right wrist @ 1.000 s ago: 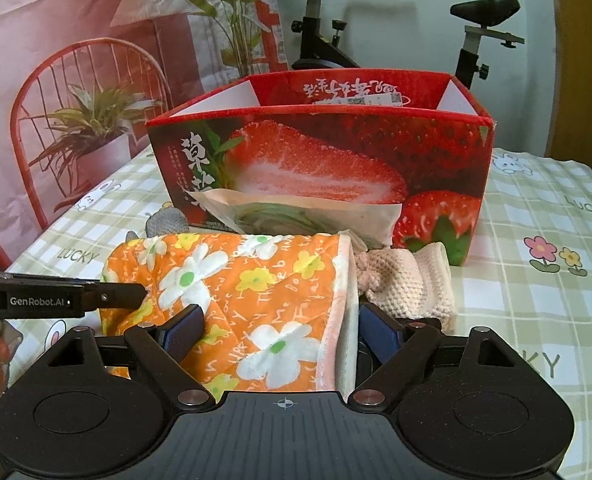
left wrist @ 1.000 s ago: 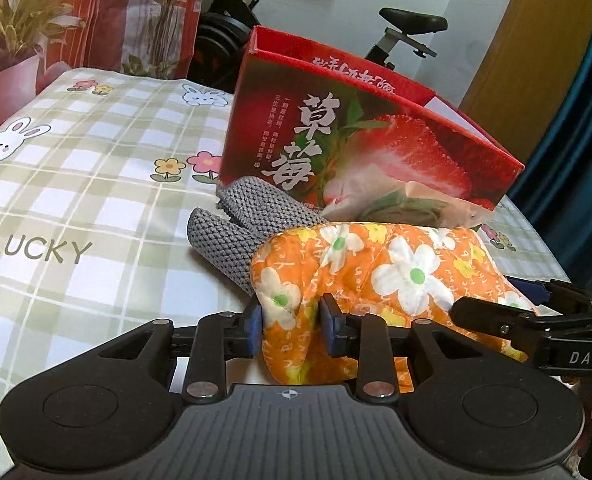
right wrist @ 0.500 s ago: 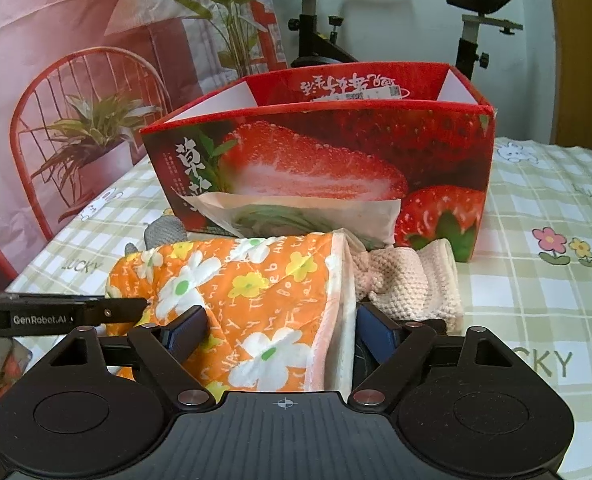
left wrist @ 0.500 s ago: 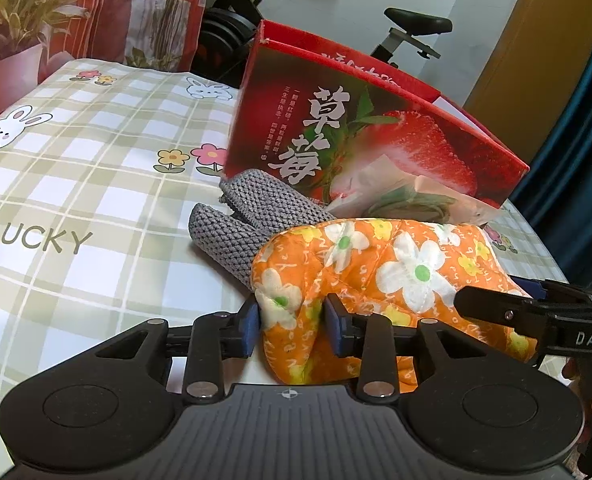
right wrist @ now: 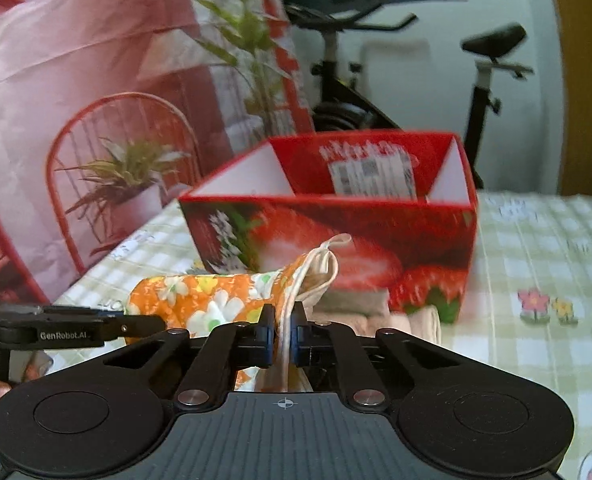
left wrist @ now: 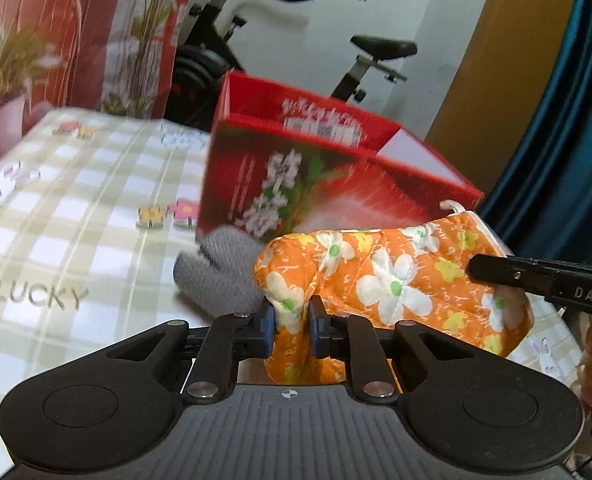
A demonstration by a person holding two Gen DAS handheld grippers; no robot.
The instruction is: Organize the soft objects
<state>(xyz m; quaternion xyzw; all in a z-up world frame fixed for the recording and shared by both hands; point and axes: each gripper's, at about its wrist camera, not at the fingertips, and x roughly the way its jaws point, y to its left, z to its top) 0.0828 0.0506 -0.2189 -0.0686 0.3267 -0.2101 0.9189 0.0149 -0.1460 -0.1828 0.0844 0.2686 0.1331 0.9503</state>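
An orange oven mitt (left wrist: pixel 396 280) with white flowers hangs stretched between my two grippers, just above the checked tablecloth. My left gripper (left wrist: pixel 291 320) has its jaws closing, and its blue pads press on the mitt's thumb end. My right gripper (right wrist: pixel 283 332) has its jaws closing too, pinching the mitt's (right wrist: pixel 199 300) white-edged cuff with the loop above it. A red strawberry box (right wrist: pixel 336 216) stands open right behind the mitt, with a label on its inner back wall.
A grey knit glove (left wrist: pixel 219 272) lies on the tablecloth (left wrist: pixel 75 220) in front of the box (left wrist: pixel 336 184). A beige knit cloth (right wrist: pixel 424 320) lies at the box's foot. An exercise bike and a printed backdrop stand behind the table.
Both grippers closed on the mitt, the right one from wide open to a pinch on the cuff. Both rose, lifting the mitt off the table; the box's inside now shows.
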